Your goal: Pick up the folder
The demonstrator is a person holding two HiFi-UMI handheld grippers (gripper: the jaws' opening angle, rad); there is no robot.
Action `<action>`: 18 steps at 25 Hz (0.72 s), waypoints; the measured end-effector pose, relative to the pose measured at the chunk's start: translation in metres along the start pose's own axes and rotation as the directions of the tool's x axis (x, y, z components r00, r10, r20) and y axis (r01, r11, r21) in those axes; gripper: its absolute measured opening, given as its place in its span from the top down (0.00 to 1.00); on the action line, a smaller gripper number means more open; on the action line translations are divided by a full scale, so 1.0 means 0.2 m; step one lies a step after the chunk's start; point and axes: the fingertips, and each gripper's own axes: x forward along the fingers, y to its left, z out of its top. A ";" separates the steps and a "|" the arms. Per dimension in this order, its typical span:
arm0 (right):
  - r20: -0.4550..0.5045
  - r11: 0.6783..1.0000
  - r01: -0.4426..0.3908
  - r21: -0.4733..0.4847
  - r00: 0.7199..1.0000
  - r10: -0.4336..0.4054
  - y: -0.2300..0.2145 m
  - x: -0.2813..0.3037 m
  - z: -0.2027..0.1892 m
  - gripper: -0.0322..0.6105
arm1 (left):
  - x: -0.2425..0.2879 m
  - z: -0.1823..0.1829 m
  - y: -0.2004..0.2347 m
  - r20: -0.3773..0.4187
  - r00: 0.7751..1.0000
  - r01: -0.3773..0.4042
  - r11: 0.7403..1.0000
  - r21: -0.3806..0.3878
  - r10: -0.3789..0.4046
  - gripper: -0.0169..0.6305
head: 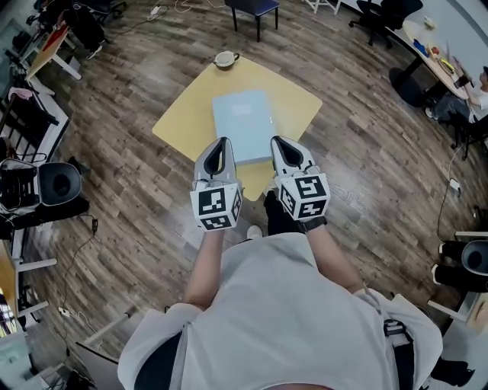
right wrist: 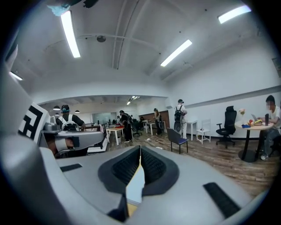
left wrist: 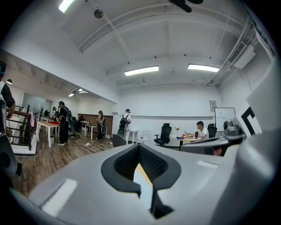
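White shirt [head: 274, 305] fills the bottom of the head view, and from it two bare forearms [head: 206, 266] reach forward, each ending in one of the marker cubes [head: 216, 207]. Just beyond the cubes come the left claw [head: 221, 143] and the right claw [head: 280, 142], side by side and pointing away from the person. Both are pressed together and pinch nothing. In each gripper view the ribbed pads meet along a thin line, with only a sliver of pale cover and yellow top showing beneath them.

Straight ahead of both claws, and lower, lies the folder [head: 242, 126], flat on the yellow bench [head: 183, 122]. Its near short edge falls between the two claw tips as the head view shows them: the left tip sits over the near left corner, the right tip just outside the near right corner. Its long axis runs away from the person, turned slightly to one side. Neither hand looks clearly nearer, and how high the claws hang above it I cannot tell. The coming move likely means spreading a claw and coming down on that near edge.

It is a plain, closed, pale blue-grey rectangle, thin and smooth, sitting flush on the top, so getting a jaw under it may be awkward.

Further off, a cup [head: 225, 59] stands at the far corner of the bench, then a dark chair [head: 255, 9] on the wooden floor [head: 114, 175]
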 end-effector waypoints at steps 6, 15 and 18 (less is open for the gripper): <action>-0.052 0.999 -0.032 0.031 0.998 0.033 -0.23 0.33 -0.08 0.93 | 0.37 -0.10 0.13 -0.055 0.998 -0.024 1.000 -0.007 0.024 0.96; -0.216 0.998 -0.029 0.058 0.976 0.041 -0.57 0.79 -0.36 0.93 | 0.83 -0.37 0.35 -0.166 0.985 -0.050 0.998 -0.035 0.044 0.95; -0.287 0.996 -0.043 0.075 0.956 0.063 -0.65 0.91 -0.48 0.93 | 0.93 -0.54 0.42 -0.235 0.970 -0.073 0.995 -0.063 0.057 0.93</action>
